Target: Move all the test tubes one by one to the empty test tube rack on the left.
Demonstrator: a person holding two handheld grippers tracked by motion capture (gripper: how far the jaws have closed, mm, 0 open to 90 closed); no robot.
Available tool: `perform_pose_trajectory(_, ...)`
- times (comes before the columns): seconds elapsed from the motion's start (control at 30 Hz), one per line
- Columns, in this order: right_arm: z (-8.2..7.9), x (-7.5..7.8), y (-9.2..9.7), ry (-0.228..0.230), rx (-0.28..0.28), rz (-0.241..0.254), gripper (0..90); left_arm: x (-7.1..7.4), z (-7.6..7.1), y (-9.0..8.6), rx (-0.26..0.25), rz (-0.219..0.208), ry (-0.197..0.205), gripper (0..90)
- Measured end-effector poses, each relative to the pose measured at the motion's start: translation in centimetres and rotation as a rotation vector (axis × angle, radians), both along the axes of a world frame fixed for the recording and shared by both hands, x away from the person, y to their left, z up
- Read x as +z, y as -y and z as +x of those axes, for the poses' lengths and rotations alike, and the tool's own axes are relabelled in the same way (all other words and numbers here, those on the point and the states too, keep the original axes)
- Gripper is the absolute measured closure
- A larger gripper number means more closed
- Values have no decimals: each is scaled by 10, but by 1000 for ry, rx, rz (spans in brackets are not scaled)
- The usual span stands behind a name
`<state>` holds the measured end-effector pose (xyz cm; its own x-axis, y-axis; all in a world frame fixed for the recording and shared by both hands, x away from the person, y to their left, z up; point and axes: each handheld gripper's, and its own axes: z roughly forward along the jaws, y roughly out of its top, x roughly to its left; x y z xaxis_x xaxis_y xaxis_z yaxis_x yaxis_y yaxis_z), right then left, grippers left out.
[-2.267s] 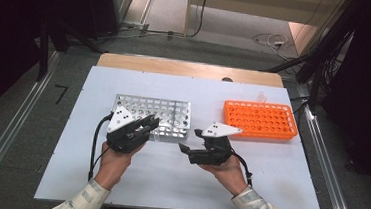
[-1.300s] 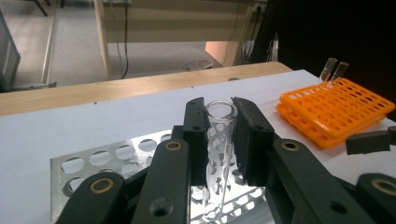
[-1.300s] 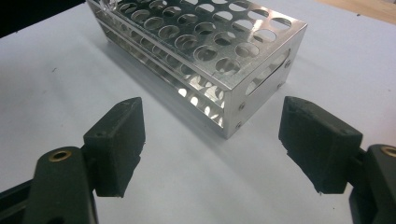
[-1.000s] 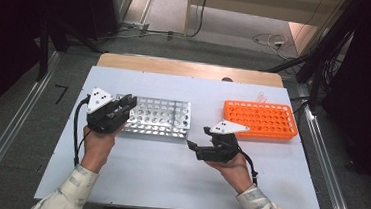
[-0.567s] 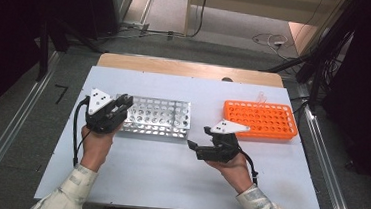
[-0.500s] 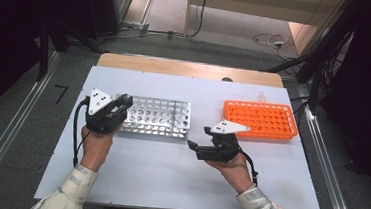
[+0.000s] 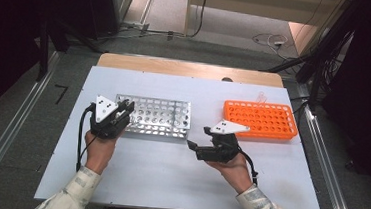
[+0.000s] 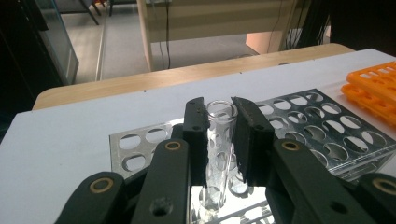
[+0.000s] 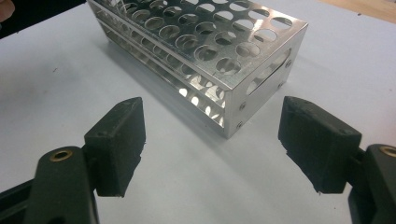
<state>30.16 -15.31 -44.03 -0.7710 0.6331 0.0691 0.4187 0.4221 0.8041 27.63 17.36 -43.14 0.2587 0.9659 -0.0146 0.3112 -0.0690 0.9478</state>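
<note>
A clear glass test tube stands upright between the black pads of my left gripper, which is shut on it. Its lower end reaches down into a hole near the left end of the metal tube rack. In the high view the left gripper sits at the left end of that rack. My right gripper hovers just right of the rack's front corner, pointing left. Its jaws stand wide open with nothing between them, facing the rack's end.
An orange plastic rack lies to the right on the white tabletop, with one clear tube at its far edge. A wooden strip runs along the table's far side. Cables trail from both grippers.
Since the earliest frame my left gripper has shifted left along the metal rack to its left end. The right gripper drifted slightly right. Over the last second neither has visibly moved.
</note>
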Motion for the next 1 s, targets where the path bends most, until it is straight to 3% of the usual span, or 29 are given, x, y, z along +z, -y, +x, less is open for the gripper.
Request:
perform_pose_trajectory(0.6,0,-1,-1,-2,1,-4,218,-11,0,3,-8,13,-41,721)
perform_pose_trajectory(1.0,2,0,4,4,-21,2,221,-5,-5,2,-25,-35,-27,661)
